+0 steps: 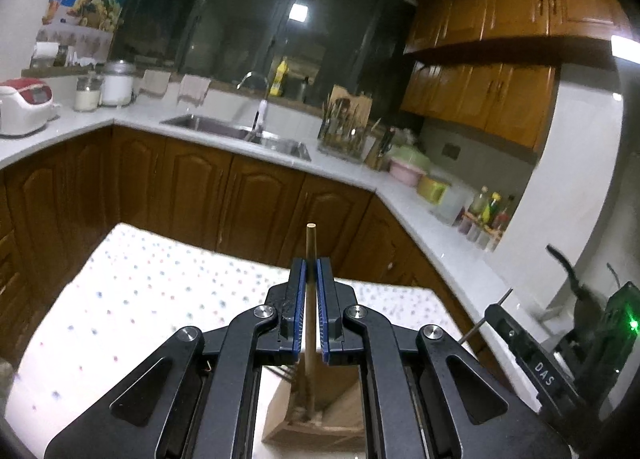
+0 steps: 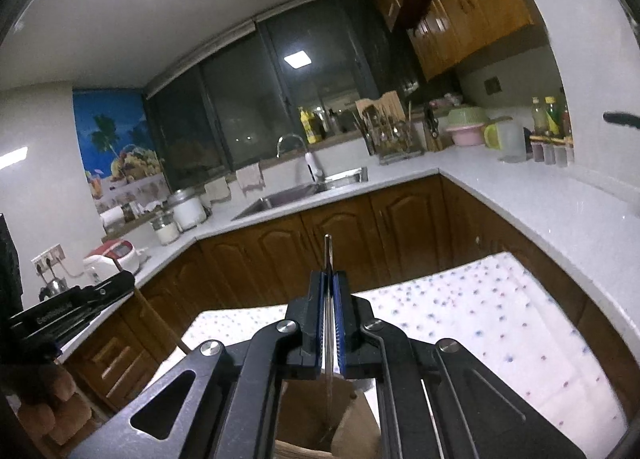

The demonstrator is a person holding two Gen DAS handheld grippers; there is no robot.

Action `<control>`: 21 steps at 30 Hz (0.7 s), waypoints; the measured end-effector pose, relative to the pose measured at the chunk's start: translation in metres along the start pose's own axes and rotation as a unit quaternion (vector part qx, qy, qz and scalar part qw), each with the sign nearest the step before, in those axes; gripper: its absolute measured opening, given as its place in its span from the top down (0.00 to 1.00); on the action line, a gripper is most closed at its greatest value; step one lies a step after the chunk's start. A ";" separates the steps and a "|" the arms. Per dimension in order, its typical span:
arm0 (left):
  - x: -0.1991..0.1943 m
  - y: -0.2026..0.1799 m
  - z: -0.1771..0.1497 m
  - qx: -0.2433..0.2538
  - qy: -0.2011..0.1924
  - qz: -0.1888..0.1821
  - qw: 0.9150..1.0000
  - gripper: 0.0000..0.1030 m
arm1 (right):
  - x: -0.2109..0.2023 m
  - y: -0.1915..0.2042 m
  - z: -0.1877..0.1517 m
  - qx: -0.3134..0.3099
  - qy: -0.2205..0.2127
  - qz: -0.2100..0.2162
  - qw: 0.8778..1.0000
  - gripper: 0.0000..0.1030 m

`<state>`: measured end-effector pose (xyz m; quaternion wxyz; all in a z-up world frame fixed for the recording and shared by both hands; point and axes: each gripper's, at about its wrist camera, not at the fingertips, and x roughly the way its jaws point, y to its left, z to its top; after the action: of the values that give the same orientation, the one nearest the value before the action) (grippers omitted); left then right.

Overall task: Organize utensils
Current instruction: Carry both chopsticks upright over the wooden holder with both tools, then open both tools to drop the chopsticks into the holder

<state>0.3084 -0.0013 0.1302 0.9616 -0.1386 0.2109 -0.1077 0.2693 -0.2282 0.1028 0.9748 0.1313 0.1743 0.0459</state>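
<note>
Left wrist view first: a table under a dotted white cloth (image 1: 132, 299) fills the lower half, with the kitchen counter (image 1: 352, 175) and sink running behind it toward twelve o'clock. On the cloth, right beneath the tool at six o'clock, stands a wooden holder box (image 1: 320, 415), its open top facing up; fork tines show at its left inner edge. The left gripper (image 1: 311, 291) has its blue-padded jaws closed on a wooden-handled utensil (image 1: 311, 259), whose long axis runs straight along the jaws, twelve to six o'clock: the handle end pokes out past the fingertips at twelve, and the lower end already dips into the box. At four o'clock the other tool appears, a thin metal rod jutting from it.

In the right wrist view the same cloth (image 2: 500, 319) spreads toward three o'clock. The right gripper (image 2: 329, 291) is likewise clamped shut, on a slim metal utensil (image 2: 328, 255) aligned twelve to six o'clock, its lower end blurring down into the box (image 2: 352, 423) at six.

The move ahead appears to turn on that vertical alignment. Each utensil stands roughly upright over the box opening, directly below the jaws, so a downward lowering and then a release would seat them. Neither hand looks clearly nearer; both hover just above the box.
</note>
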 end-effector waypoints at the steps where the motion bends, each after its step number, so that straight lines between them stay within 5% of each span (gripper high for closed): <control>1: 0.005 0.001 -0.003 0.001 0.006 0.002 1.000 0.95 | 0.003 -0.002 -0.004 0.001 0.005 -0.002 1.000 0.96; 21: 0.019 0.003 -0.017 0.000 0.040 0.000 0.999 0.94 | 0.018 -0.013 -0.019 0.018 0.039 -0.007 0.999 0.90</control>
<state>0.3190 -0.0071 0.1074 0.9526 -0.1342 0.2488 -0.1127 0.2806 -0.2338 0.0762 0.9650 0.1453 0.2143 0.0414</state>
